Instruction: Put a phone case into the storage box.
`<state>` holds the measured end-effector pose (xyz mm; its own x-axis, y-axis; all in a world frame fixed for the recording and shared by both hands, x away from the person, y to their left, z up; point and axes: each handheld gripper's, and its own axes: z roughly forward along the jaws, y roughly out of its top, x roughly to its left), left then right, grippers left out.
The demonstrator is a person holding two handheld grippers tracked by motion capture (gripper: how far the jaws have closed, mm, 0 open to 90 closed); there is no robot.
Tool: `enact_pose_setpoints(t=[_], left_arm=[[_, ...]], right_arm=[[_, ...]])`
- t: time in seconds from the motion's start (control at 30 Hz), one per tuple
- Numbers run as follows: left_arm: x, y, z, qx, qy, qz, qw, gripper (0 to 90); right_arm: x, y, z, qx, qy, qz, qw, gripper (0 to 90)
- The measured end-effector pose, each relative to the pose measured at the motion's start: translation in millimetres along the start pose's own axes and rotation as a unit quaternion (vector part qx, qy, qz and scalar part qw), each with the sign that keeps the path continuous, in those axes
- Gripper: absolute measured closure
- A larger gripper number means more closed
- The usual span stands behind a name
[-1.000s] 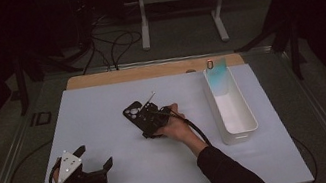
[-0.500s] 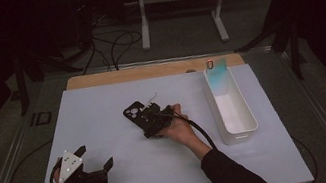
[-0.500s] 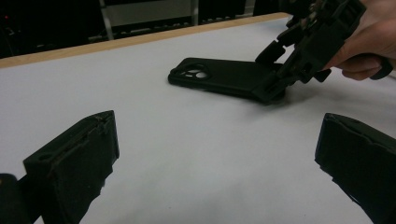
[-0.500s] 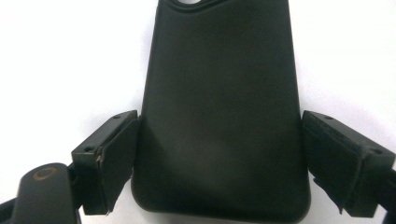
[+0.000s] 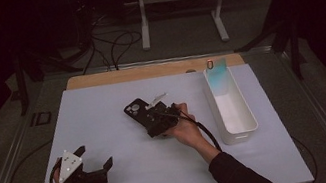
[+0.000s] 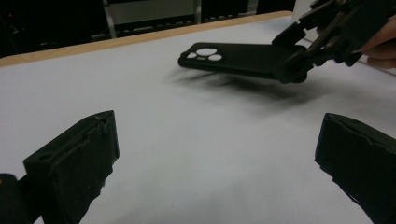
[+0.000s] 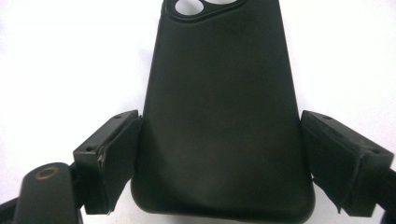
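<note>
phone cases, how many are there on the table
1. A black phone case sits mid-table, clamped at its lower end by the right gripper. The white bin at the right may hide more.

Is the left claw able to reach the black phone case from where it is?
Probably yes: the left claw is open, and bare table lies between it and the phone case, which the right claw holds.

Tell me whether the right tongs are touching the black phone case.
Touching: the right gripper view shows both jaws of the right tongs pressed against the sides of the black phone case.
</note>
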<state>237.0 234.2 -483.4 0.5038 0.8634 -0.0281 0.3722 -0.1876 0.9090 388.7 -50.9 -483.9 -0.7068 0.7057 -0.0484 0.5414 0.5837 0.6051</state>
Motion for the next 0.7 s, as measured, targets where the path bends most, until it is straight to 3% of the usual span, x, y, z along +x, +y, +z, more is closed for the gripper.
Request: enact_pose_setpoints(t=[0.13, 0.4, 0.53, 0.7], left_arm=[[-0.2, -0.1, 0.5, 0.002, -0.001, -0.001, 1.0, 0.1], [-1.4, 3.2, 1.2, 0.0, -0.006, -0.008, 0.9999, 0.1], [-1.6, 3.7, 1.2, 0.0, -0.007, -0.01, 0.9999, 0.1], [-2.4, 13.0, 3.6, -0.006, -0.018, -0.029, 0.9994, 0.1]], right_arm=[[-0.4, -1.2, -4.8, -0.008, 0.002, 0.001, 1.0, 15.1], [3.2, -6.5, -31.2, -0.052, 0.01, -0.008, 0.9986, 15.0], [4.2, -7.7, -35.6, -0.058, 0.013, -0.01, 0.9982, 14.9], [7.4, -11.9, -51.9, -0.084, 0.016, -0.015, 0.9962, 14.9]])
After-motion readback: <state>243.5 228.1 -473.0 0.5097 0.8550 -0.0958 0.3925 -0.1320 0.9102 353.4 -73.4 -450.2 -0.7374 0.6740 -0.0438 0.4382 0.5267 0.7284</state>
